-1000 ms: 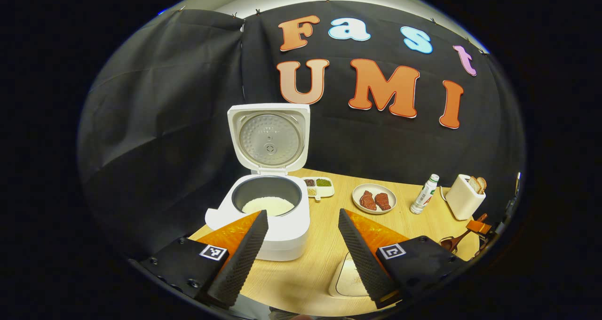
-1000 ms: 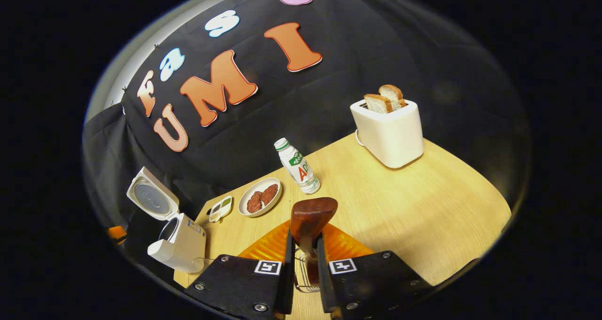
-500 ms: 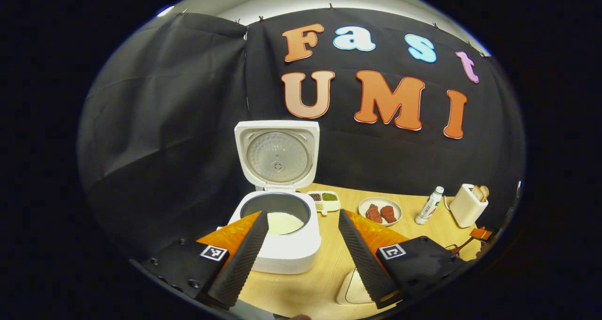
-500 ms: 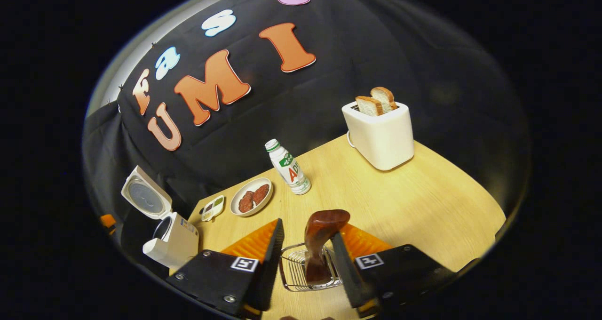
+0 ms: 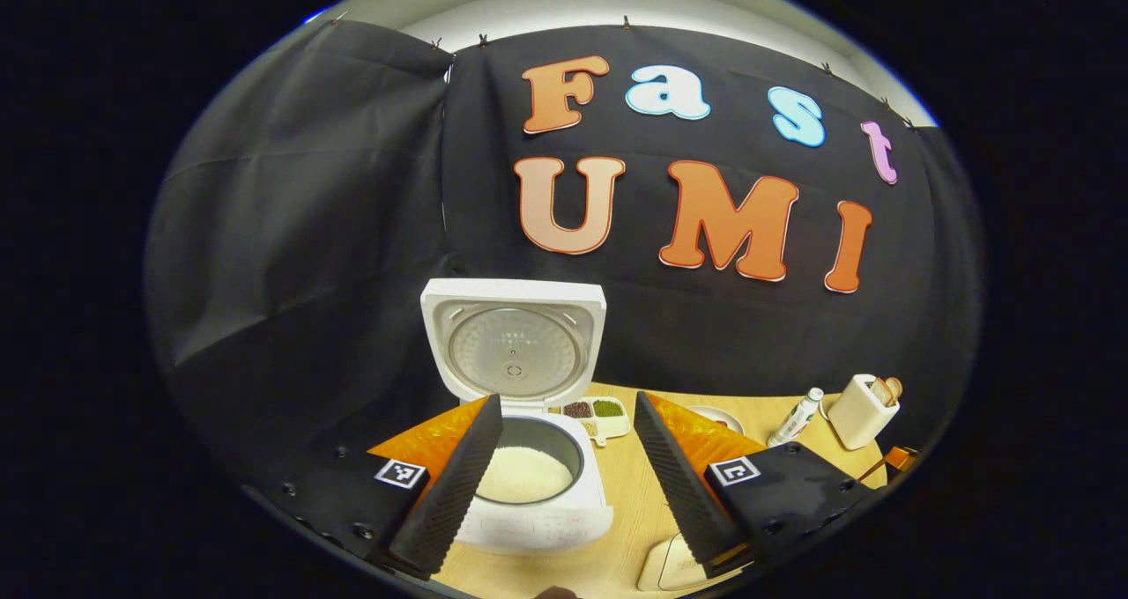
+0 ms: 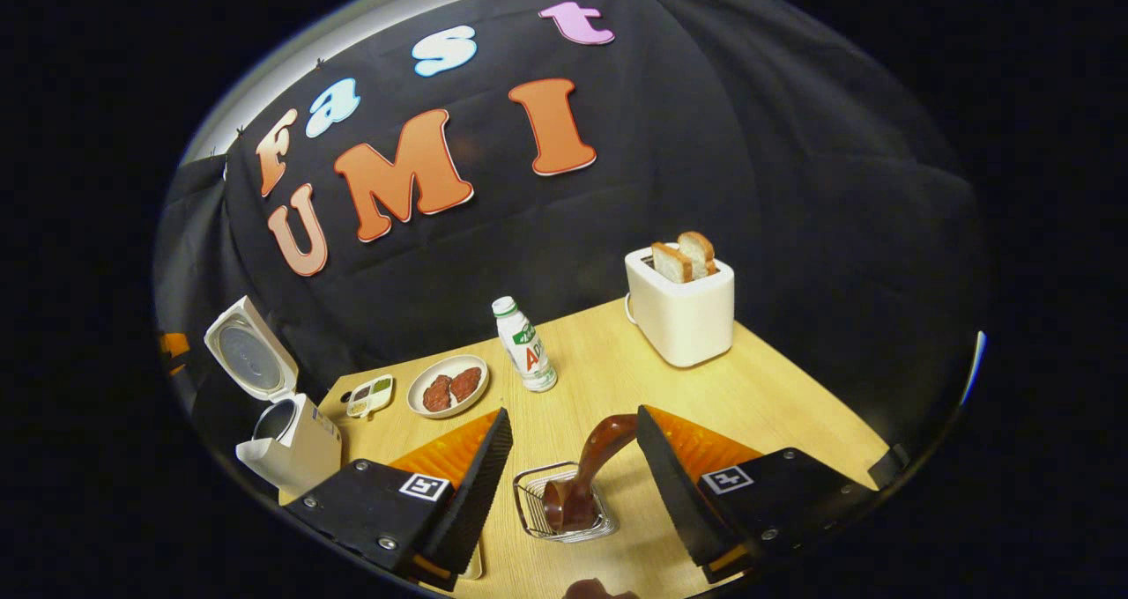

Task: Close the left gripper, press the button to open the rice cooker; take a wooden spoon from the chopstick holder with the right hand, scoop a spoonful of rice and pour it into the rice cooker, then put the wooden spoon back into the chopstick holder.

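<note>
Both claws stood spread: the right claw (image 6: 568, 462) flanked, without touching, a dark brown wooden spoon (image 6: 589, 471) standing in the wire chopstick holder (image 6: 533, 515), its handle leaning up and right. The left claw (image 5: 568, 454) hung above the open white rice cooker (image 5: 529, 484), holding rice, on the wooden table (image 6: 775, 396).
</note>
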A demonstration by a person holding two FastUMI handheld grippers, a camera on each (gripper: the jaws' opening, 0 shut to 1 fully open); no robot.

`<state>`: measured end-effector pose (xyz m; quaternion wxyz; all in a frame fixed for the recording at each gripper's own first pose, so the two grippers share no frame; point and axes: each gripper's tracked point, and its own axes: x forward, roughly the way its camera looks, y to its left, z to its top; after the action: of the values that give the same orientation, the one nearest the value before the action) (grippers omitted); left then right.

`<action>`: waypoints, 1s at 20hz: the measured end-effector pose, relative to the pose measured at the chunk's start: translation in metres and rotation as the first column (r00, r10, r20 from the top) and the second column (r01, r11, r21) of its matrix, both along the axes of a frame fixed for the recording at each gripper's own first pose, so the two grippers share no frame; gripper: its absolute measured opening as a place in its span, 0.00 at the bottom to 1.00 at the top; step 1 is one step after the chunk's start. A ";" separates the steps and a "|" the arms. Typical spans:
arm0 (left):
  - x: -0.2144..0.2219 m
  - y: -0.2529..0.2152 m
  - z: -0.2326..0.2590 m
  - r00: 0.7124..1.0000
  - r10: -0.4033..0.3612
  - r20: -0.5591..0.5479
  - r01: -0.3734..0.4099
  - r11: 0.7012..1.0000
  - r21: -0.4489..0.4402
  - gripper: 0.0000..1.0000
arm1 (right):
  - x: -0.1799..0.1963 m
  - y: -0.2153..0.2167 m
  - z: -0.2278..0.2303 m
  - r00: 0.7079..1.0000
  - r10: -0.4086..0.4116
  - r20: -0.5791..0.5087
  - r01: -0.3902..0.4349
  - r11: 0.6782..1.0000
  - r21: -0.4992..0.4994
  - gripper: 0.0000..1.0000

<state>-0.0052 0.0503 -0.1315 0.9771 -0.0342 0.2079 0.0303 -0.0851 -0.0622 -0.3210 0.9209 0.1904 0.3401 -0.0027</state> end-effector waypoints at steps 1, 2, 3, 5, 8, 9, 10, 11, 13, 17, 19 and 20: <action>0.010 0.004 0.006 1.000 0.002 0.006 -0.002 1.000 -0.025 1.00 | 0.001 -0.004 0.009 1.000 -0.013 0.010 0.013 1.000 -0.013 0.89; 0.021 0.008 0.012 1.000 0.003 0.011 -0.002 0.999 -0.050 1.00 | 0.002 -0.008 0.017 0.999 -0.025 0.022 0.025 0.999 -0.026 0.90; 0.031 0.012 0.017 1.000 0.004 0.017 -0.003 0.998 -0.065 0.99 | 0.003 -0.012 0.026 0.999 -0.037 0.036 0.039 0.999 -0.037 0.90; 0.052 0.017 0.026 1.000 -0.006 0.028 0.008 0.997 -0.080 0.98 | 0.001 -0.020 0.043 0.997 -0.058 0.059 0.061 0.996 -0.061 0.90; 0.080 0.025 0.033 0.999 -0.030 0.020 0.032 0.997 -0.072 0.99 | -0.001 -0.026 0.067 0.993 -0.076 0.094 0.085 0.992 -0.098 0.92; 0.089 0.027 0.034 0.999 -0.036 0.019 0.038 0.996 -0.075 0.98 | -0.003 -0.028 0.075 0.991 -0.083 0.105 0.094 0.990 -0.104 0.92; 0.099 0.031 0.034 0.999 -0.034 0.008 0.035 0.996 -0.084 0.99 | -0.004 -0.028 0.084 0.989 -0.086 0.116 0.099 0.989 -0.113 0.93; 0.107 0.034 0.034 0.999 -0.035 0.002 0.036 0.995 -0.091 0.99 | -0.005 -0.029 0.091 0.988 -0.089 0.129 0.106 0.986 -0.126 0.92; 0.124 0.043 0.036 1.000 -0.030 -0.002 0.029 0.996 -0.085 0.99 | -0.007 -0.030 0.106 0.984 -0.093 0.153 0.115 0.982 -0.148 0.92; 0.158 0.066 0.040 1.000 -0.005 0.001 0.005 0.999 -0.054 0.99 | -0.009 -0.028 0.133 0.976 -0.110 0.188 0.141 0.977 -0.159 0.92; 0.174 0.077 0.037 1.000 0.004 -0.003 -0.004 0.999 -0.032 0.99 | -0.010 -0.027 0.143 0.973 -0.111 0.203 0.148 0.973 -0.178 0.92; 0.182 0.082 0.035 1.000 0.009 -0.006 -0.009 1.000 -0.022 0.98 | -0.011 -0.026 0.149 0.971 -0.108 0.211 0.149 0.971 -0.186 0.92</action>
<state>0.1772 0.1320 -0.0965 0.9759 -0.0457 0.2108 0.0325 -0.0962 -0.0885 -0.1718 0.9627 0.1178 0.2311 -0.0777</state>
